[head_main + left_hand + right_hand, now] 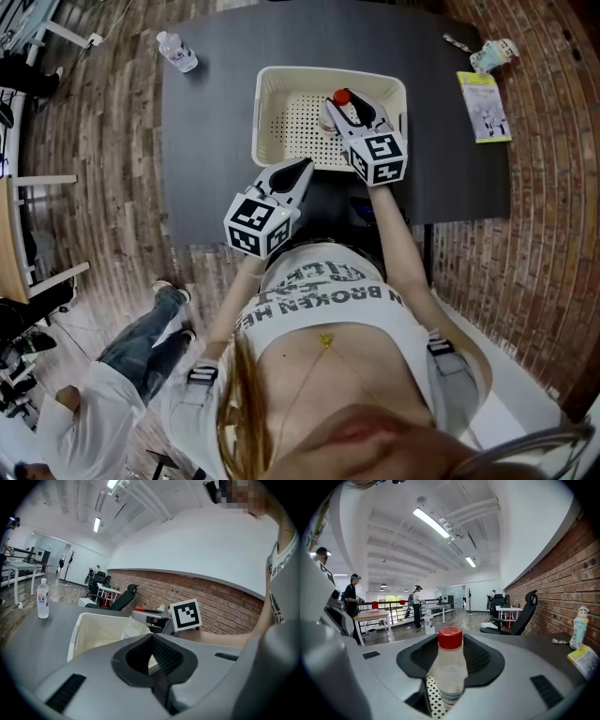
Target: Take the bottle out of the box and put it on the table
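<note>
A clear bottle with a red cap (341, 97) stands upright in the cream perforated basket (281, 79) on the dark table. My right gripper (339, 112) reaches into the basket from its near side. In the right gripper view the bottle (450, 667) sits between the jaws of the right gripper (451, 656); a strip of basket floor shows between the bottle and the left jaw. My left gripper (302, 170) hovers at the basket's near left corner, its jaws together and empty. In the left gripper view the left gripper (152, 654) faces the basket (86, 634) and the right gripper (150, 617).
A second water bottle (176, 51) stands at the table's far left corner. A yellow-green booklet (484, 105) and a small figure-shaped bottle (494, 53) lie at the far right. A person (103, 394) crouches on the floor at the lower left.
</note>
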A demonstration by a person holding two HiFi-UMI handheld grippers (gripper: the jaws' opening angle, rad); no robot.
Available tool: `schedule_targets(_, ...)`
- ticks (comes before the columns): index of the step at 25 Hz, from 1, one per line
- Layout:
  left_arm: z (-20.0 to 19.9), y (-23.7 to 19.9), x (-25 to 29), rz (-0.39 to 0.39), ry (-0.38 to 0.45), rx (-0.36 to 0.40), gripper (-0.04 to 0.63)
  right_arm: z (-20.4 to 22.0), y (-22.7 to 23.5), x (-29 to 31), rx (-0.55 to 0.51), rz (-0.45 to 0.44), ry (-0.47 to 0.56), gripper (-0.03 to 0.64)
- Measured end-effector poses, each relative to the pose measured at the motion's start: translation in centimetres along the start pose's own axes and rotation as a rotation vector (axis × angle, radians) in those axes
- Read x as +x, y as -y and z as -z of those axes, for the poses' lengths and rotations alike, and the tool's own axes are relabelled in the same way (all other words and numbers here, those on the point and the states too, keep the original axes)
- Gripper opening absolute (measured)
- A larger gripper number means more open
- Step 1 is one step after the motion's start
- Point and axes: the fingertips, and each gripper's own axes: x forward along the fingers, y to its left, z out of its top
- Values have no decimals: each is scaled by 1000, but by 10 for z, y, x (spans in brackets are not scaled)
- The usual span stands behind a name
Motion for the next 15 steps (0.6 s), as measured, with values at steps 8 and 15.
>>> schedule_targets(8, -1, -7, -6, -13, 16, -8, 0, -52, -15, -20, -34, -91, 5, 156)
schedule_targets(15, -1, -8, -10, -20, 21, -2, 0, -98, -24, -37, -31, -145, 33, 156)
